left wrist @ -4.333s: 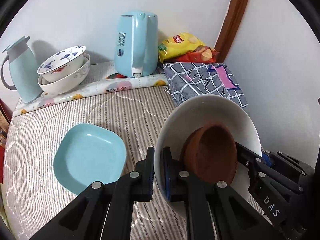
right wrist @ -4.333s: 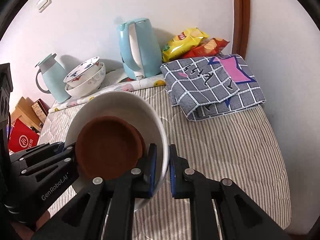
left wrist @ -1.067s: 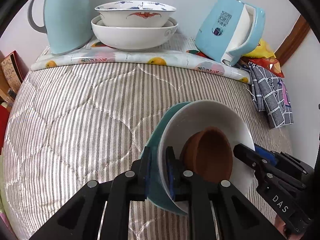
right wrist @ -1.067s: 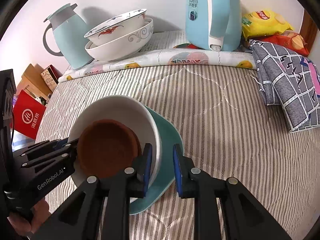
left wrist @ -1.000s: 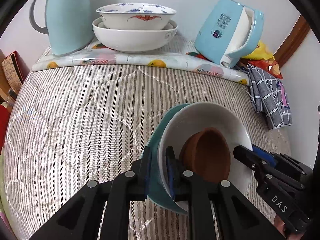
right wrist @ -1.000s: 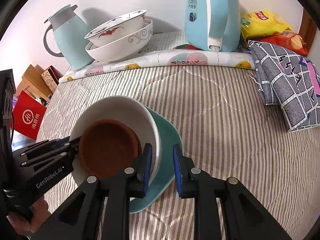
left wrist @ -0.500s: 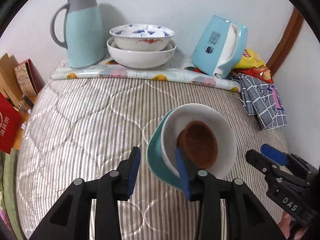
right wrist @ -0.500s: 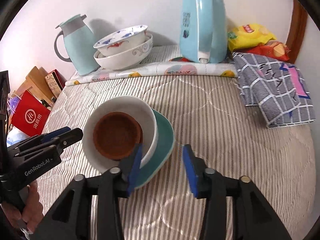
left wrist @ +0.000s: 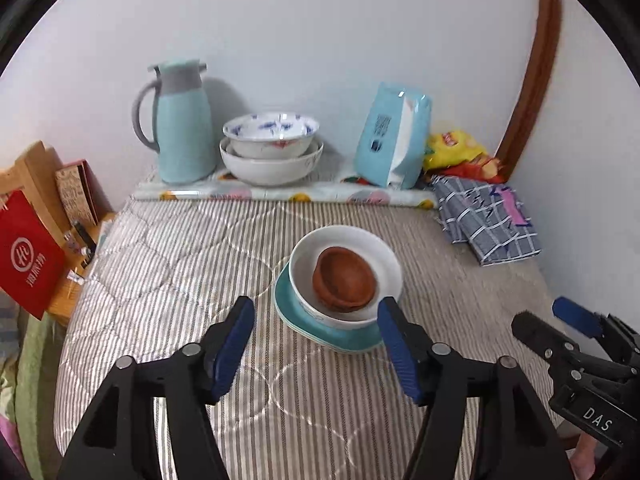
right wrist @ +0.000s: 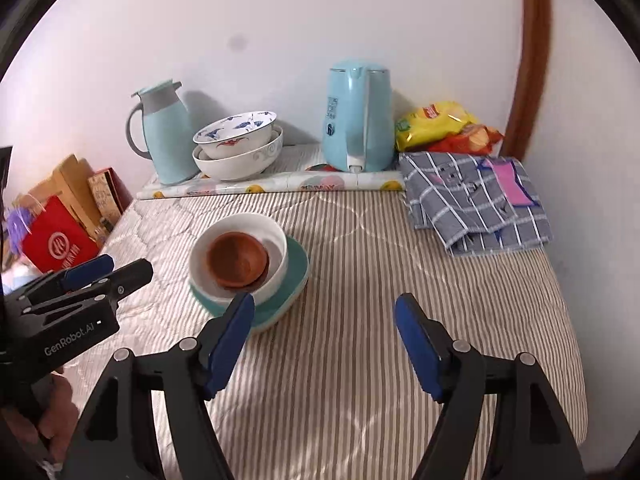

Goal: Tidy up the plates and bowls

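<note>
A brown bowl (left wrist: 345, 278) sits inside a white bowl (left wrist: 384, 258), which stands on a teal square plate (left wrist: 340, 336) on the striped quilt; the stack also shows in the right wrist view: brown bowl (right wrist: 237, 260), white bowl (right wrist: 276, 236), teal plate (right wrist: 298, 266). My left gripper (left wrist: 316, 336) is open and empty, just in front of the stack. My right gripper (right wrist: 324, 336) is open and empty, right of and in front of the stack. Two stacked patterned bowls (left wrist: 270, 148) stand at the back.
A light-blue thermos jug (left wrist: 178, 120) and a blue electric kettle (right wrist: 358, 116) stand on a patterned mat by the wall. Snack bags (right wrist: 444, 124) and a folded checked cloth (right wrist: 476, 200) lie at the right. A red bag (left wrist: 28, 256) and boxes stand off the left edge.
Both grippers let go of the stacked bowls and plate, opened wide and drew back. The stack now rests on the quilt.
</note>
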The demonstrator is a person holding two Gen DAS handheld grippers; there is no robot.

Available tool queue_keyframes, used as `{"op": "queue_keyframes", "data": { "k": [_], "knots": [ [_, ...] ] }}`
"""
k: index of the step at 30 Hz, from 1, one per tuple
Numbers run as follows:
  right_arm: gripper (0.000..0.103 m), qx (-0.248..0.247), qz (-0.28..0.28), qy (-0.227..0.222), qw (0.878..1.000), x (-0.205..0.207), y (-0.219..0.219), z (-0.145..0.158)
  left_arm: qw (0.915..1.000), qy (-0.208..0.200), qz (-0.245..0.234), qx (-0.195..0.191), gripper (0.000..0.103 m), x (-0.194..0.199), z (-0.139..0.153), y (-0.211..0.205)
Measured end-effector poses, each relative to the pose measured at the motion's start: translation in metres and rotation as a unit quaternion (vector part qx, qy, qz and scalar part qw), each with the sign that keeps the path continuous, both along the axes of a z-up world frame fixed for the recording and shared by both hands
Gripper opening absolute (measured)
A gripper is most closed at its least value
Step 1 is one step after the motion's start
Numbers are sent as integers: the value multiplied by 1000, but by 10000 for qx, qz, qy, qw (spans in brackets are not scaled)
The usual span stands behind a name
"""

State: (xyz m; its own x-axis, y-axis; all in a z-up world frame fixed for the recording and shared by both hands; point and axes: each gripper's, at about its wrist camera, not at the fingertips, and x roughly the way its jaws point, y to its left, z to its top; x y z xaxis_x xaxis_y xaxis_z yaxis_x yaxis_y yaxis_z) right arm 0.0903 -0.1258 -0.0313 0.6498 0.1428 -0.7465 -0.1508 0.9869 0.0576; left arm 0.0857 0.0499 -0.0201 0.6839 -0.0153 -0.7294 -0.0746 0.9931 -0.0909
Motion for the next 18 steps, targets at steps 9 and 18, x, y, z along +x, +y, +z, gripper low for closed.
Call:
{"op": "queue_keyframes", "data": {
  "k": [9,18],
  "knots": [
    [88,65,-412,-234,9989,-54,-28,15,9995,-229,-220,-18,76,-44,17,-19],
    [93,18,-499,-418,9979,-88,-43,23,9987,-415,-278,-24,79,-78,25,-36]
  ]
}}
